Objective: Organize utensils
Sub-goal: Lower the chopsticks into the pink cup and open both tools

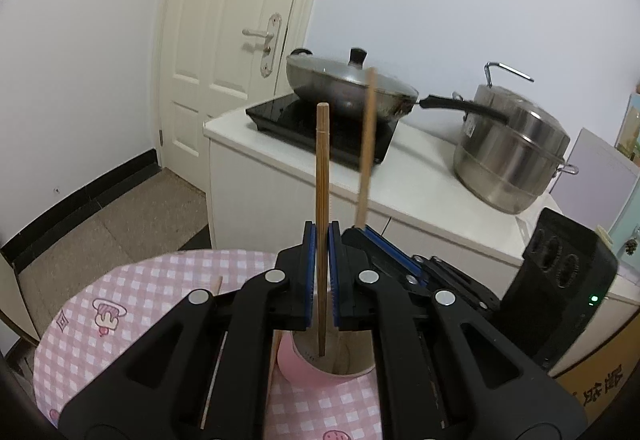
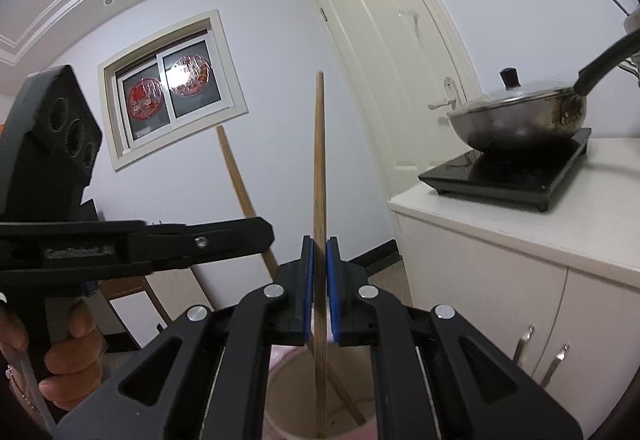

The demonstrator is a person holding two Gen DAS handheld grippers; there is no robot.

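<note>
Large dark printed characters [image 1: 600,386] are showing upside down on a cardboard box [image 1: 576,380] at the lower right edge, and they are not reading clearly. Raised lettering [image 2: 78,251] is running along the side of the left gripper [image 2: 264,234], too blurred to make out. A small sticker [image 1: 471,128] is clinging to the steel pot [image 1: 516,152], its print illegible.

We could not see the bottom of the pink cup [image 1: 298,362]; the left gripper [image 1: 322,272] hid its near rim. A chopstick [image 1: 211,352] on the checked tablecloth [image 1: 132,304] was largely covered by the gripper's arm. The right gripper's chopstick [image 1: 367,144] appeared motion-blurred. In the right wrist view, the cup's lower part [image 2: 288,436] and the steamer pot [image 2: 628,12] were cut off by the edges.
</note>
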